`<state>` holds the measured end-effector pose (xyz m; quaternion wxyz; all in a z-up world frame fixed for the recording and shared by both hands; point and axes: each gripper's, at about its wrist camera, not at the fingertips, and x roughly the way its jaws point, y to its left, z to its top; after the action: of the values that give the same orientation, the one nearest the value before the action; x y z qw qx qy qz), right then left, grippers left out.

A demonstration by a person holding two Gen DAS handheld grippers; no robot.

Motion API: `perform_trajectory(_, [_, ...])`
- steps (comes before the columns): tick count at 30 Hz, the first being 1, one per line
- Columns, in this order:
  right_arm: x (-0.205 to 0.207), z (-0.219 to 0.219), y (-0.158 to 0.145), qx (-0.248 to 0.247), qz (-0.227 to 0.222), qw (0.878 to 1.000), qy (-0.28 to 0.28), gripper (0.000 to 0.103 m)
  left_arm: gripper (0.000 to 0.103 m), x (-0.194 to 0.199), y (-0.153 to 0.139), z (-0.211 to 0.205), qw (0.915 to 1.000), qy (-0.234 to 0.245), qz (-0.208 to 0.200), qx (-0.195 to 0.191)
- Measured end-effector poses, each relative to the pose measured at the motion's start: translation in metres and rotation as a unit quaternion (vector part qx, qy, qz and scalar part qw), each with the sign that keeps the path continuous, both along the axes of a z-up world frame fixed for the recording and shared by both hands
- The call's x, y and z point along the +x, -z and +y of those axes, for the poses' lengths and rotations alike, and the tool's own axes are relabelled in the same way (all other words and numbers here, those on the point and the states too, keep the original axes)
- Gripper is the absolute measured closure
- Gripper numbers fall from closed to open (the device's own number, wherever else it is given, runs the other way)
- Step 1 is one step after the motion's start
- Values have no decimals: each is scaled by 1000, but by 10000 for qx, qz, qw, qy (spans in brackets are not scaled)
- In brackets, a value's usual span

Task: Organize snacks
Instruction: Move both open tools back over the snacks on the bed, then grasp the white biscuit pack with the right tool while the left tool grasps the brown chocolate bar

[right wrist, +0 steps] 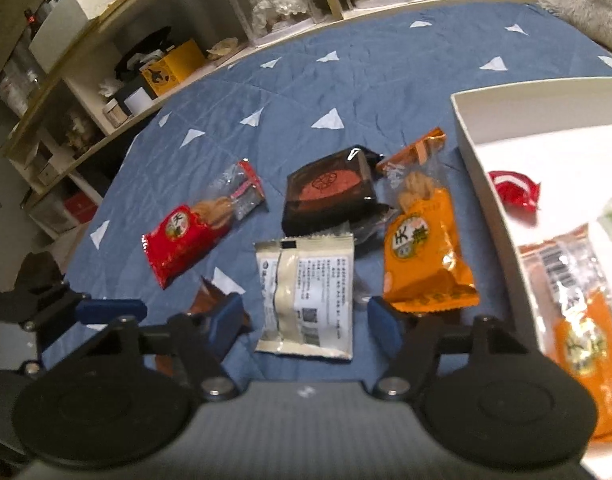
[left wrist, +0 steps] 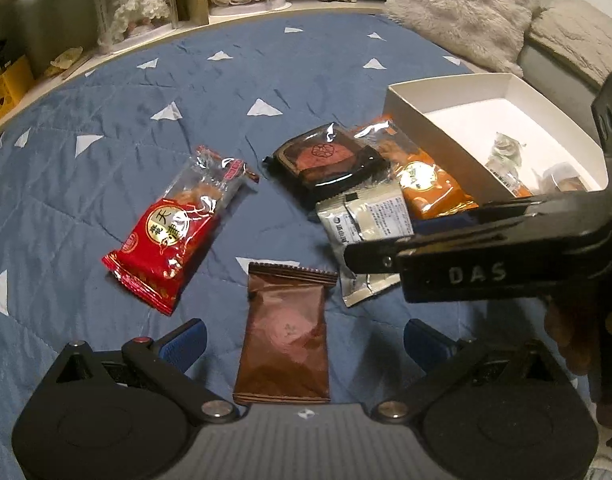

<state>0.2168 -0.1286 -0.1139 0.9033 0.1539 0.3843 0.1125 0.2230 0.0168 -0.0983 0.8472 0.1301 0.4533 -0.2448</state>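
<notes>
Several snack packets lie on a blue quilt (left wrist: 106,184). My left gripper (left wrist: 306,344) is open, its blue pads apart on either side of a brown packet (left wrist: 286,340). My right gripper (right wrist: 304,320) is open astride a white packet (right wrist: 310,296), with a gap at each pad. Around them lie a red packet (left wrist: 166,240), a black-tray cake (left wrist: 330,164) and an orange packet (right wrist: 426,264). A white box (right wrist: 486,152) at the right holds another orange packet (right wrist: 578,320) and a red wrapper (right wrist: 514,192). The right gripper's fingers (left wrist: 370,258) cross the left wrist view over the white packet (left wrist: 366,212).
Shelves (right wrist: 86,92) with boxes and clear display cases (left wrist: 142,4) line the far edge of the quilt. A fluffy cushion (left wrist: 462,4) and a grey pillow (left wrist: 574,36) lie at the back right, behind the box. A hand (left wrist: 566,344) shows below the right gripper.
</notes>
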Motion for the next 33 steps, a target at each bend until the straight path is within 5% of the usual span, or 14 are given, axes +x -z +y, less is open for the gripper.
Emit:
perform_trajectory(4, [4,4,4,-246,81,9996,-101,50,0,2,0,-1,10000,25,15,31])
perform_trajectory(7, [4,-3,2,-206,142,9996,-130,56,0,2,0,0,10000,12,69,20])
perform_trajectory(12, [-3,-10,-9,-226,191,9992,-261,57,2,2,0,0,9999,26,152,12])
perform_trajectory(18, [-18,-22,-19,-469,442,9960,-612,57,19,4,2,0,9996,-95,223,120])
perform_trajectory(28, [-40,-5,-9,-1096,913,9742,-1750,52,28,11,9,1,9983,-364,362,282])
perform_trajectory(33, [-49,5,-4,-1189,770,9768,-1607,31,29,11,12,-5,9982,-272,371,385])
